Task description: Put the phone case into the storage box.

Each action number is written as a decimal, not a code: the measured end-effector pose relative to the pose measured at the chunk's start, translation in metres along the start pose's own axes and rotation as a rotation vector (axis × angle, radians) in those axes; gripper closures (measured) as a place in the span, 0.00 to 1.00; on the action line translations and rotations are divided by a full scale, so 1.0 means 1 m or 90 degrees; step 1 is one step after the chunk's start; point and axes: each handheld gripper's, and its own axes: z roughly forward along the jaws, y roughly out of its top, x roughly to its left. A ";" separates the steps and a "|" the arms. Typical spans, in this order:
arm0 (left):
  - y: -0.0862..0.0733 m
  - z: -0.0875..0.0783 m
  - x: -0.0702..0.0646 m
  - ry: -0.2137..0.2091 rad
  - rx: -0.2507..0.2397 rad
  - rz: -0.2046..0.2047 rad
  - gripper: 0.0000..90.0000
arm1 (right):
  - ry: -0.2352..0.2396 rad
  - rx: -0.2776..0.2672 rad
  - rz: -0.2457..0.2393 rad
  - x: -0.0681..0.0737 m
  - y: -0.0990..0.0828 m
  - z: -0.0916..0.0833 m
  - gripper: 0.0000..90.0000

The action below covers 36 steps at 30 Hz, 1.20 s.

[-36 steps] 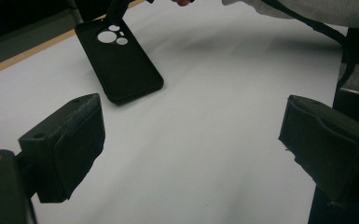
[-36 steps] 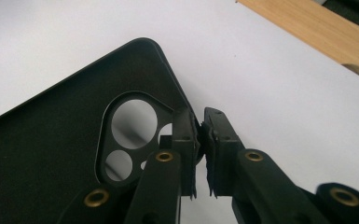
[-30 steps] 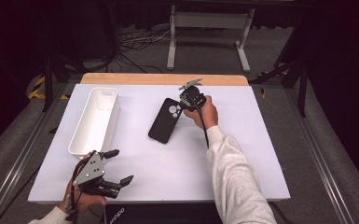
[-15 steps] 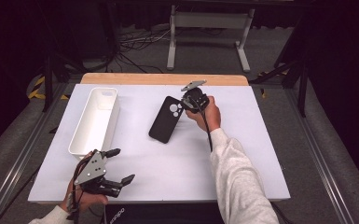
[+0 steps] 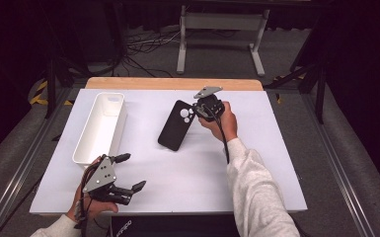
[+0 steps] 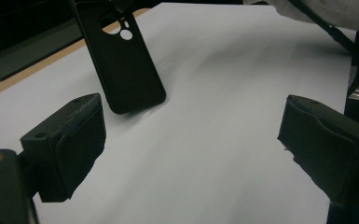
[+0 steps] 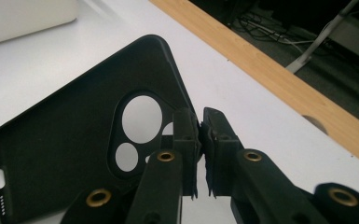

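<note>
Sitting at the table's left, the white bin holds nothing visible – right gripper pinches the black phone case by its camera-end edge, its other end down mid-table; left gripper gapes wide near the front edge, holding nothing

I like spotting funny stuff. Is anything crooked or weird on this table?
Yes, the black phone case looks odd. It isn't lying flat: the right gripper has its jaws pinched on the edge by the camera holes, so that end is lifted and the case tilts. The white tray sits straight, and nothing looks spilled or broken.
</note>
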 end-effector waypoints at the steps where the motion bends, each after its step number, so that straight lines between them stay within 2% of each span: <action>1: 0.001 0.001 0.000 0.000 -0.002 0.000 0.09 | -0.002 -0.003 -0.002 0.001 0.000 -0.002 0.94; 3: 0.002 0.001 0.001 0.002 -0.005 0.000 0.09 | -0.003 -0.005 -0.014 0.003 0.001 -0.005 0.94; 7: 0.004 0.000 0.002 0.006 -0.009 -0.007 0.09 | -0.001 -0.018 -0.021 0.007 0.001 -0.011 0.95; 9: 0.006 0.000 0.003 0.011 -0.005 -0.002 0.09 | 0.004 -0.023 -0.024 0.008 0.001 -0.014 0.95; 14: 0.008 0.000 0.004 0.017 -0.013 -0.013 0.10 | 0.008 -0.034 -0.044 0.014 0.002 -0.022 0.95; 19: 0.012 0.002 0.004 0.026 -0.006 -0.018 0.10 | 0.014 -0.045 -0.054 0.020 0.002 -0.030 0.95; 21: 0.014 0.004 0.004 0.021 -0.009 -0.020 0.10 | 0.015 -0.049 -0.060 0.023 0.002 -0.033 0.95; 23: 0.016 0.006 0.004 0.032 0.002 -0.014 0.10 | 0.017 -0.052 -0.064 0.025 0.001 -0.037 0.95; 28: 0.018 0.009 0.002 0.032 0.011 -0.014 0.10 | 0.027 -0.060 -0.073 0.033 -0.001 -0.044 0.95; 36: 0.027 0.018 0.001 0.047 0.025 -0.007 0.12 | 0.032 -0.068 -0.112 0.048 -0.001 -0.057 0.95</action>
